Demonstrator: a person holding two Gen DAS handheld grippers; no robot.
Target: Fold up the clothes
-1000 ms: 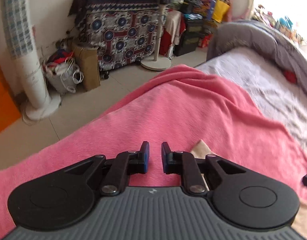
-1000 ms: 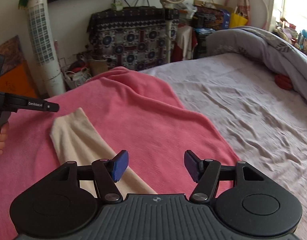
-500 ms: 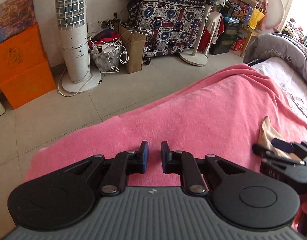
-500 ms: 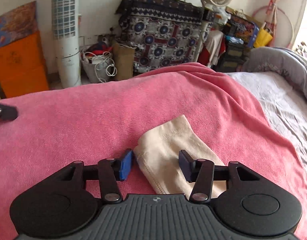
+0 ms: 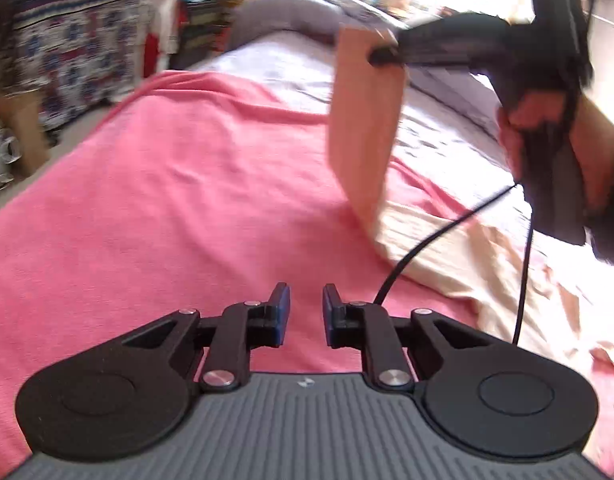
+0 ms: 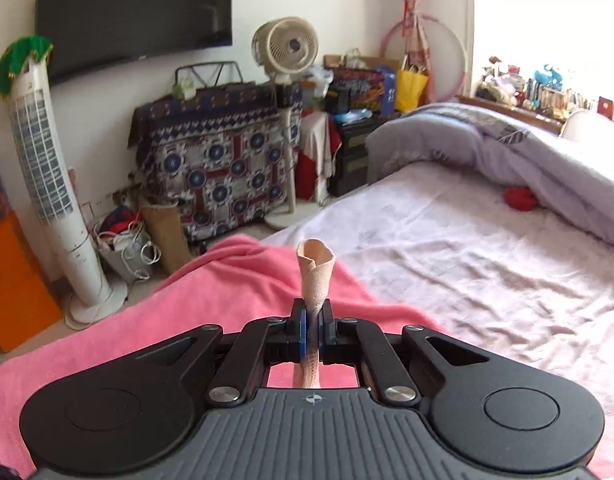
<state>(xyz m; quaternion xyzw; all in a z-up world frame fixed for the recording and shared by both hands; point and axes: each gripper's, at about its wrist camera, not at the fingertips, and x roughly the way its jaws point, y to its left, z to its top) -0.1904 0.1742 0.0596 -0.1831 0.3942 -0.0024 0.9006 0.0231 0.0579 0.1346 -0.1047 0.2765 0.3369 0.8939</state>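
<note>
We note the beige garment (image 5: 365, 120) lifted at one end off the pink blanket (image 5: 167, 184), its other end lying crumpled on the blanket toward the bed's (image 6: 447, 248) near edge. Right gripper (image 6: 314, 330): jaws clamped on the garment's end, cloth sticking up past them. Left gripper (image 5: 306, 314): jaws opening, a narrow gap, nothing between them, hovering over bare blanket beside the garment.

Patterned cloth (image 5: 59, 44) at far wall smeared by motion blur, beige garment (image 5: 447, 248) cut off at right edge, windowsill clutter (image 6: 547, 88) too small to identify
</note>
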